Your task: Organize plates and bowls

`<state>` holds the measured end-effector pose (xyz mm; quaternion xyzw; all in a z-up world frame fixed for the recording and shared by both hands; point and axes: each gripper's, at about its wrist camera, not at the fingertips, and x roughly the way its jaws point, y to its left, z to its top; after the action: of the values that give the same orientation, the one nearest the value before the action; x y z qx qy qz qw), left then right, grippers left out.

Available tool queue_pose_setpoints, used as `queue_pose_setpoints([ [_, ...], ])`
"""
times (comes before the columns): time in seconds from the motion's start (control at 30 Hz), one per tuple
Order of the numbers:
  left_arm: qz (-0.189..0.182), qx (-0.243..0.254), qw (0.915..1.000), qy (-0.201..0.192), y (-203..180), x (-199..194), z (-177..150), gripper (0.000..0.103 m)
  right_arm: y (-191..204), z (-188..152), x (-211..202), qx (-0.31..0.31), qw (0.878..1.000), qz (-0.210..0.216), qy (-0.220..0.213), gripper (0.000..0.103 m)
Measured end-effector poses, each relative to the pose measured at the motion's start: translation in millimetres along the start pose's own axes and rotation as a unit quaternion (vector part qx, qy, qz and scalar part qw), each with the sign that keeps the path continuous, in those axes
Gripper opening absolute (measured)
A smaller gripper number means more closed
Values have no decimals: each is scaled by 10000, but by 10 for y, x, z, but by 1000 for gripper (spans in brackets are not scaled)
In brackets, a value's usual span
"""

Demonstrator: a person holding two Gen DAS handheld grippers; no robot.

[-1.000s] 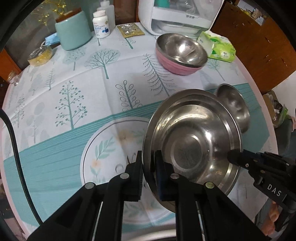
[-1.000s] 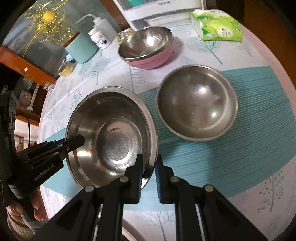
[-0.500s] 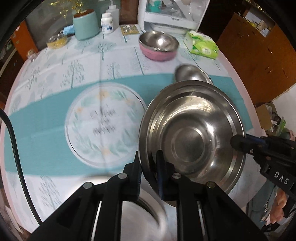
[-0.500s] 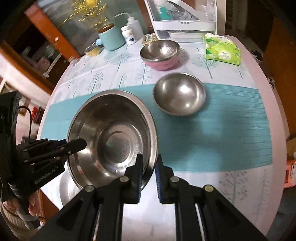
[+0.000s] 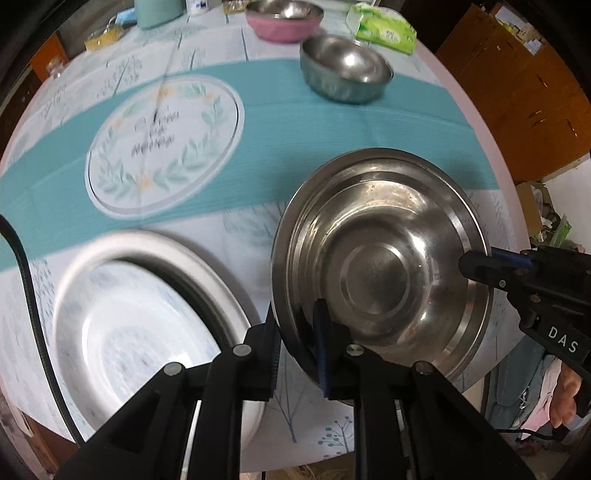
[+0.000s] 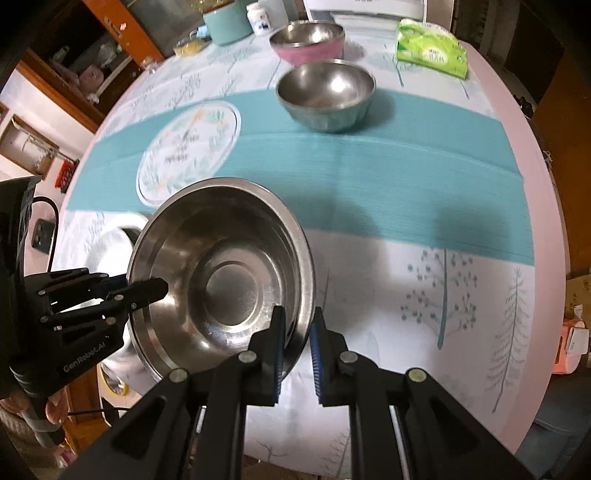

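A wide steel bowl (image 5: pixel 380 273) is held above the table by both grippers. My left gripper (image 5: pixel 295 347) is shut on its near rim. My right gripper (image 6: pixel 297 343) is shut on the opposite rim of the same bowl (image 6: pixel 221 280). A white plate (image 5: pixel 136 332) lies on the table left of the bowl, near the front edge; it also shows in the right wrist view (image 6: pixel 110 247), partly hidden behind the bowl. A smaller steel bowl (image 5: pixel 345 68) stands farther back, and a steel bowl sits inside a pink bowl (image 5: pixel 282 18) behind it.
A round table with a teal-and-white tree-print cloth (image 5: pixel 332 118) carries a green tissue pack (image 5: pixel 384 27), a teal jar (image 6: pixel 225 20) and a white pill bottle (image 6: pixel 260 16) at the back. Wooden cabinets (image 5: pixel 524 81) stand to the right.
Both grippers have carried the wide steel bowl back toward the table's front edge and lower. The white plate has come into view beside it. The far bowls look farther away.
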<state>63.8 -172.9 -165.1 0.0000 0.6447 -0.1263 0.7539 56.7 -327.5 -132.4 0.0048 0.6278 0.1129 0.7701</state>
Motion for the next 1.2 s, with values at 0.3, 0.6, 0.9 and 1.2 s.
queue_pose_setpoints([
  [0.3,110,-43,9999,36,-89,111,-206,16,5,-163,177,-132,9997,-90,194,13],
  [0.6,431,112,9990,35,-231,182,-199,19,20,-168,267,-192,9994,-140,239,13],
  [0.9,607,172,9978,-225,-303,62,-149,49,-27,-171,243,-226,9993,-270,144,13],
  [1.2,576,77,9976,-370,-291,-27,-142,64,-71,-198,216,-179,9997,-151,123,19],
])
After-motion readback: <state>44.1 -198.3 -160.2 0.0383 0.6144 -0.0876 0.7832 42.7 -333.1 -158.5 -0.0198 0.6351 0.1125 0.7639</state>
